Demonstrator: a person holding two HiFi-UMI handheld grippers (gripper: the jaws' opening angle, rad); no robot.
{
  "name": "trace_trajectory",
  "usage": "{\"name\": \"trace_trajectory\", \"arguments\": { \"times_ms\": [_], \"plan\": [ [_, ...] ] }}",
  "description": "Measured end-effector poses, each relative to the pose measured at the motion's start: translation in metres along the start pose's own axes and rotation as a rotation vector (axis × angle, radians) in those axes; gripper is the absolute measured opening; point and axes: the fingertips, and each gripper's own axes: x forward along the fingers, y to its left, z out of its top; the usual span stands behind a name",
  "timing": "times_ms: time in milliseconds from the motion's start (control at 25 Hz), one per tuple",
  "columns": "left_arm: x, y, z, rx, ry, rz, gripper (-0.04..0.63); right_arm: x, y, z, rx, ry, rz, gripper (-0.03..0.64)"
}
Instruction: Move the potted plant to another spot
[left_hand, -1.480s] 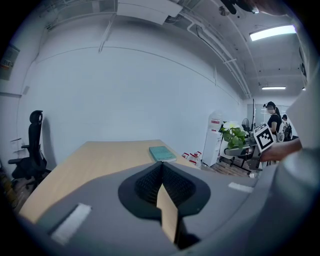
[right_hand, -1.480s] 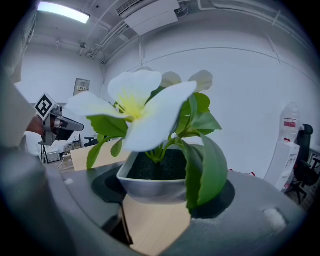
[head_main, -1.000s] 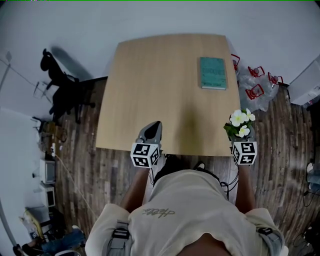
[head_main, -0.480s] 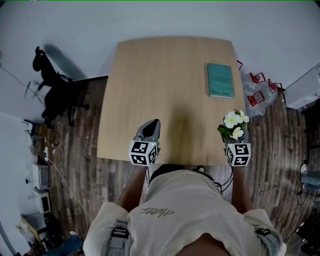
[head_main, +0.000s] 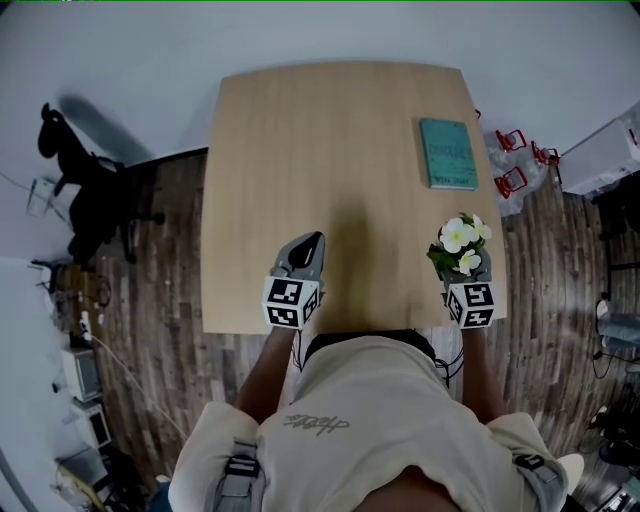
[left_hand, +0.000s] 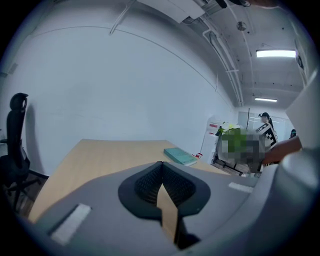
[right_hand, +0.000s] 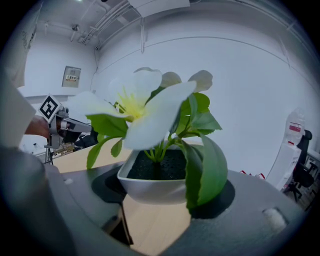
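Plant (head_main: 458, 245) shifted inward; head view hides pot (right_hand: 150, 186) in right gripper (right_hand: 162, 196).

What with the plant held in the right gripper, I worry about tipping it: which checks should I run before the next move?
1. Grip: right gripper has its jaws pressed on both sides of the potted plant's white pot: ok.
2. Pot upright, rim level: ok.
3. Left gripper empty, jaws together, apart from the plant: ok.
4. Bare wood free on the table for a new spot: ok.
5. Book lies at the far right, apart from the plant: ok.
6. Pot's base clear of the tabletop: cannot tell.
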Motion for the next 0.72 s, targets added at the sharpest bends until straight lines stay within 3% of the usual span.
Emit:
{"name": "trace_trajectory", "arguments": {
  "times_ms": [160, 320, 720],
  "plan": [
    [0.005, 0.007, -0.010, -0.007, 0.004, -0.026, 0.015, 0.000, 0.015, 0.000, -0.021, 0.007, -0.001, 0.341],
    [0.011, 0.008, -0.016, -0.074, 0.003, -0.035, 0.015, -0.002, 0.017, -0.004, -0.040, 0.032, 0.012, 0.341],
    [0.003, 0.011, -0.007, -0.086, 0.004, 0.057, 0.015, 0.030, 0.021, -0.002, -0.056, 0.019, 0.126, 0.341]
  ]
}}
